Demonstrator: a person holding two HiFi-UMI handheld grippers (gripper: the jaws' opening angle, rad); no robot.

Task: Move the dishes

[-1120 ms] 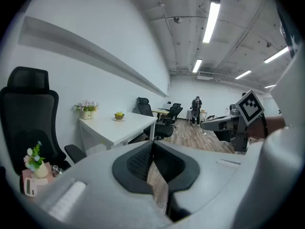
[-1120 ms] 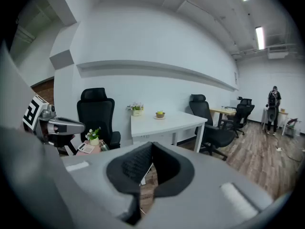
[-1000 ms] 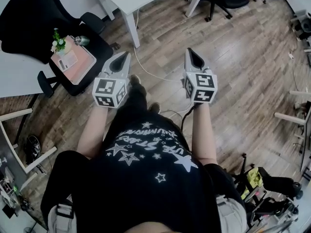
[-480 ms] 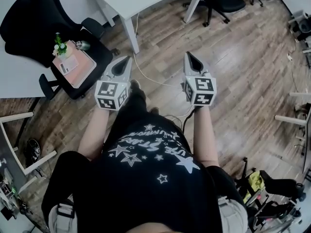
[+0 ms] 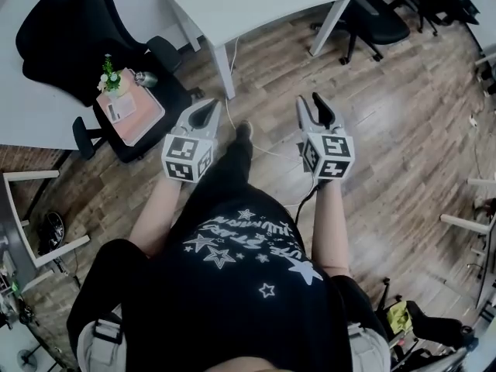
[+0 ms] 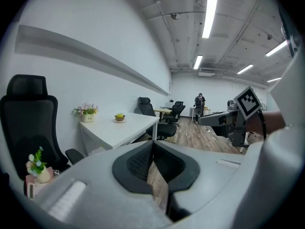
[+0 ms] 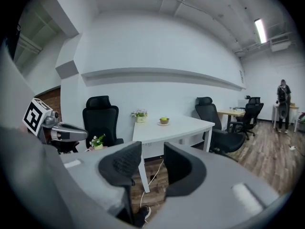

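Wood-plank floor [image 5: 387,91] runs under me, with a white worktop [image 5: 256,6] ahead and a black office chair [image 5: 70,37] to its left carrying a pink box [image 5: 128,108] and a small pot of flowers [image 5: 111,77]. Readable writing is scarce: my black shirt [image 5: 232,285] bears white stars and lettering I cannot make out from above, the planter [image 6: 86,114] on the worktop has print too small to read, and each tool's cube shows only black-and-white square markers. The head view catches just the near part of the worktop, while both gripper views show what stands on it: the planter near the wall and, beside it, a small dish [image 7: 164,121] holding something yellow-green, well apart from both tools. Those views also take in more black chairs, a further desk, and a person [image 7: 283,97] standing far down the room. My left tool [image 6: 152,144] has its pads pressed together at the tips, with nothing pinched. My right tool [image 7: 152,156] has just been opening and now stands spread, with only floor and a worktop leg seen through the gap. Both tools hang in the air over the floor, touching nothing.
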